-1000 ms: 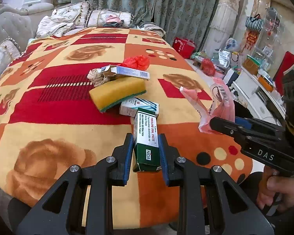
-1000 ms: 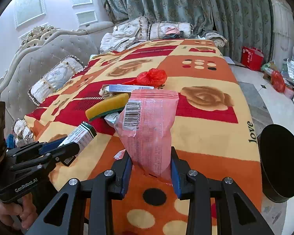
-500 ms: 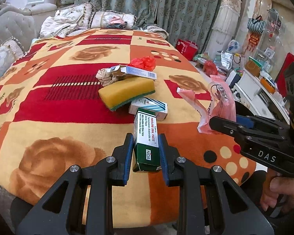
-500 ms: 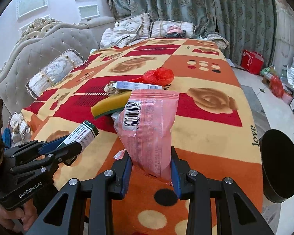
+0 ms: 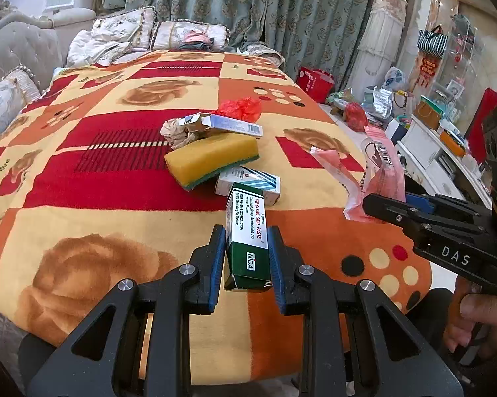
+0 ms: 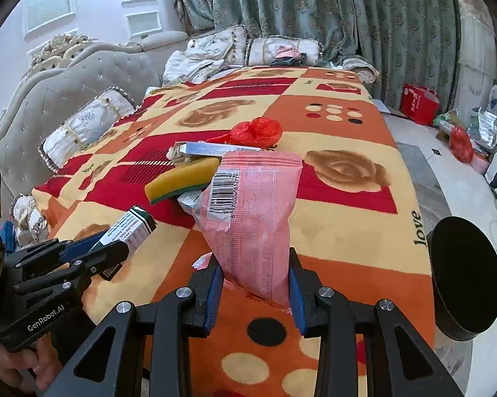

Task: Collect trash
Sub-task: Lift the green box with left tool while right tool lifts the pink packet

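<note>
Nothing has shifted but your view: your left gripper (image 5: 247, 258) stays clamped on the box (image 5: 247, 228), your right gripper (image 6: 255, 286) on the wrapper (image 6: 253, 218), both above the blanket (image 5: 99, 218), while the sponge (image 5: 212, 158), cartons, tissue and bag await the bin (image 6: 465, 276).

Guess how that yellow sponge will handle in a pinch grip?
The yellow sponge is probably soft and light, so pads should sink in. It leans on a small white carton, so lifting may nudge that. Flat-sided, so unlikely to roll.

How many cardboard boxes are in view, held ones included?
3: a green oral paste box in the left gripper, a white striped box beside the sponge, a blue-white box behind it. More may be hidden.
</note>
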